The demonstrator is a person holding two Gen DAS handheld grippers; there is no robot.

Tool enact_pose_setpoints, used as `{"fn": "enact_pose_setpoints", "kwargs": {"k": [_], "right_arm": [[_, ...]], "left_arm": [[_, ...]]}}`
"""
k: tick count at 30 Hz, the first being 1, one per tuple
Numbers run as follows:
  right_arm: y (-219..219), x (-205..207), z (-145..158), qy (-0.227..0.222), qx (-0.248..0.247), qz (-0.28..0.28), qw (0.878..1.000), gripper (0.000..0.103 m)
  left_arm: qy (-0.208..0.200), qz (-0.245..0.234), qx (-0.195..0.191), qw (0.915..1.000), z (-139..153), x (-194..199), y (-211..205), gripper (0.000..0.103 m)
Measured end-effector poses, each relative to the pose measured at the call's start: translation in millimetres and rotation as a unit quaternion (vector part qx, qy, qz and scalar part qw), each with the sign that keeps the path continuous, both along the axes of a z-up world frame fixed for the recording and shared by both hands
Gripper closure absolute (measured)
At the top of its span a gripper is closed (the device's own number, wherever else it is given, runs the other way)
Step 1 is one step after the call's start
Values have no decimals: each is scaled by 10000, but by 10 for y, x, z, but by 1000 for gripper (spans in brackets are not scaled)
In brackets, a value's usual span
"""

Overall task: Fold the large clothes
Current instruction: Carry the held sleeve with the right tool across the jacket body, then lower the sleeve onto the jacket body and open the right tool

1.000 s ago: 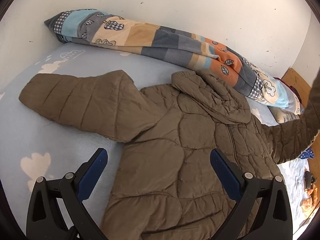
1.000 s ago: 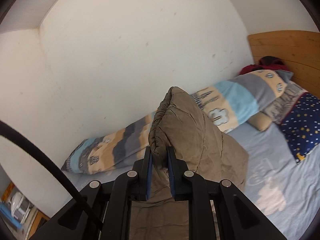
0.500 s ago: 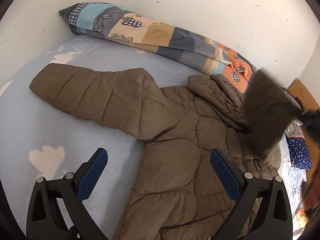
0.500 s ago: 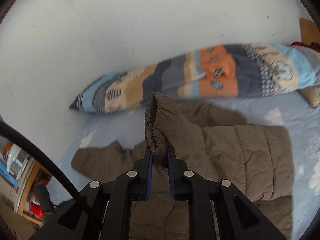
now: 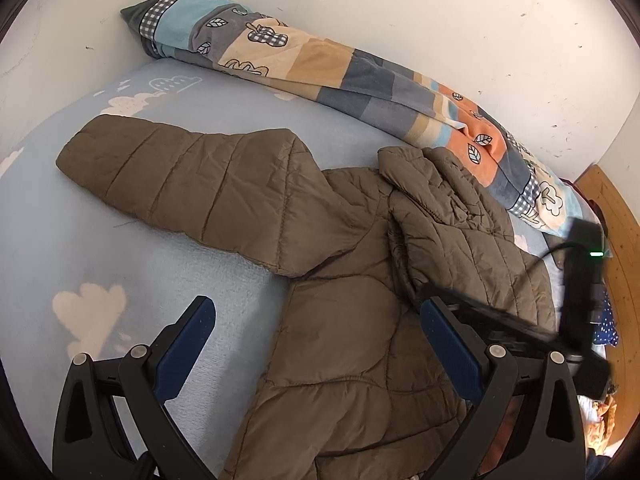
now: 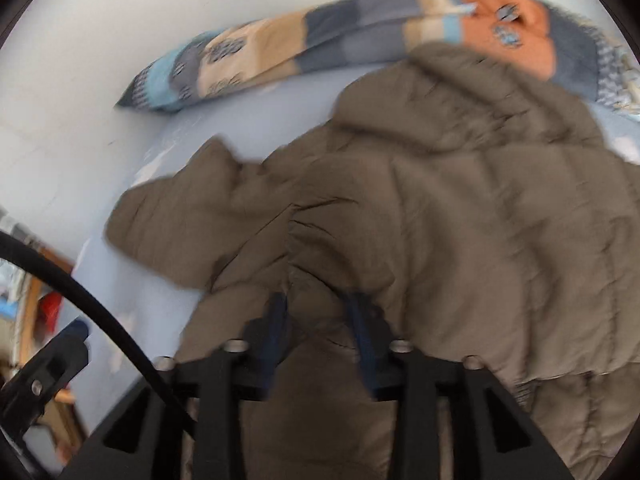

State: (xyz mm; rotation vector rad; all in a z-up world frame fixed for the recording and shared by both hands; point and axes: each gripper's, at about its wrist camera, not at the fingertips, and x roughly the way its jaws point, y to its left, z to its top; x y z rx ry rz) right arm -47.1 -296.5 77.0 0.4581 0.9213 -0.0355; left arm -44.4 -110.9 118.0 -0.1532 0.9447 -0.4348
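A quilted olive-brown puffer jacket [image 5: 352, 288] lies on a pale blue bed sheet printed with cream clouds [image 5: 88, 312]. Along the upper frame, a rolled fleece blanket [image 5: 320, 68] shows patchwork blocks of grey, light blue, tan and orange with leaf motifs and gingham. Black tongs [image 5: 316, 320] carry dark blue pads [image 5: 452, 332]. White wall [image 5: 400, 0]; light wooden headboard [image 5: 624, 248], right edge.
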Motion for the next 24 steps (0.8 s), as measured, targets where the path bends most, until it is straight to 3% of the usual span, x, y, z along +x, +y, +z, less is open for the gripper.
{"fn": "enact_pose_setpoints", "kwargs": {"k": [3,6,9,11,14,18,21,24], "right_arm": [[-99,-221,259,-446,5,-15,9990,41],[-385,-547,574,-976,2,-256,9949,39],[-876,-834,744,-984,-423,-844,9907,39],[-1250,-972,658,-612,-709,-1313,9869,41],[-1784,-1193,381,-144,-697,-1886,9795,55],[-2354,-1488,-85,418,-521,-2567,9642,56],[-2519,-1503,-358,583,-214,-2574,9643,56],[-2499,-1468,-395,672,-385,-2568,9634,56]], "left_arm": [[11,3,-50,10000,0,1,-20,1],[40,5,-129,9999,-13,7,-51,1],[61,-76,-130,9999,-42,-7,-141,1],[53,-175,-95,9998,-48,-31,-221,1],[0,-326,-12,9995,-63,-73,-327,1],[28,-391,65,9992,-126,-73,-426,1],[72,-426,145,9990,-181,-70,-478,1],[72,-464,192,9987,-196,-66,-483,1]]}}
